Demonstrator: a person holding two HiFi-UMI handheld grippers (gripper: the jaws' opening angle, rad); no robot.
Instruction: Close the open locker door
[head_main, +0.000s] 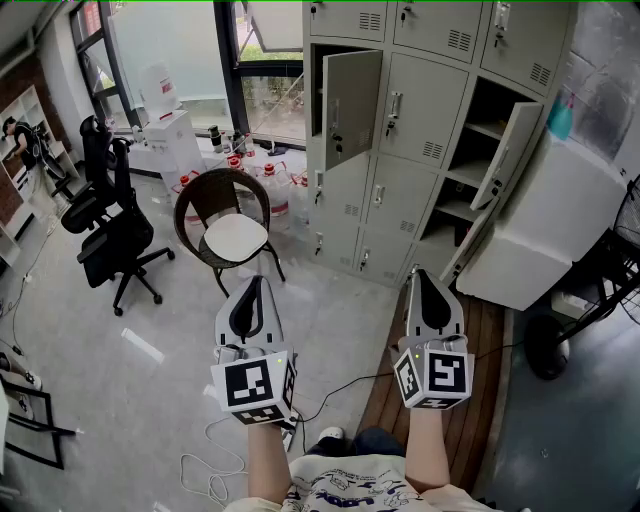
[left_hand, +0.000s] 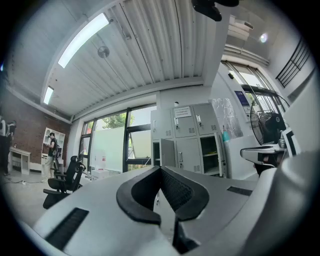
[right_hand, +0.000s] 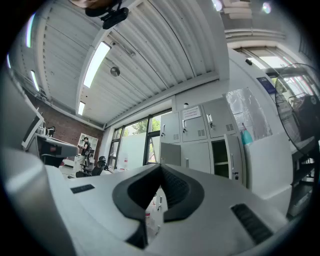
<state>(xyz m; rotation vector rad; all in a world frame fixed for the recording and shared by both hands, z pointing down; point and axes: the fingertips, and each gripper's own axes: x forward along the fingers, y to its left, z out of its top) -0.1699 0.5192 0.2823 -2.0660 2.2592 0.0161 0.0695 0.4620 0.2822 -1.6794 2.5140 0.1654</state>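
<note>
Right claw (right_hand: 161, 169) closed and empty, grey locker bank (right_hand: 197, 131) faced beyond its tips.
The jaws are seen pressed together with nothing between them; one open locker door (right_hand: 170, 153) is shown just above the tips, an open compartment (right_hand: 220, 157) further to their right.

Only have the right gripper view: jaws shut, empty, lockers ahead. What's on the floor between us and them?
Observer: A round wicker chair with a white seat stands left of the straight line to the lockers.
Operator: Anything underfoot?
Observer: Loose white cable lies looped on the floor by the person's feet.
Operator: Left gripper state?
Observer: The left gripper is held out beside the right gripper, its jaws together with nothing between them.
</note>
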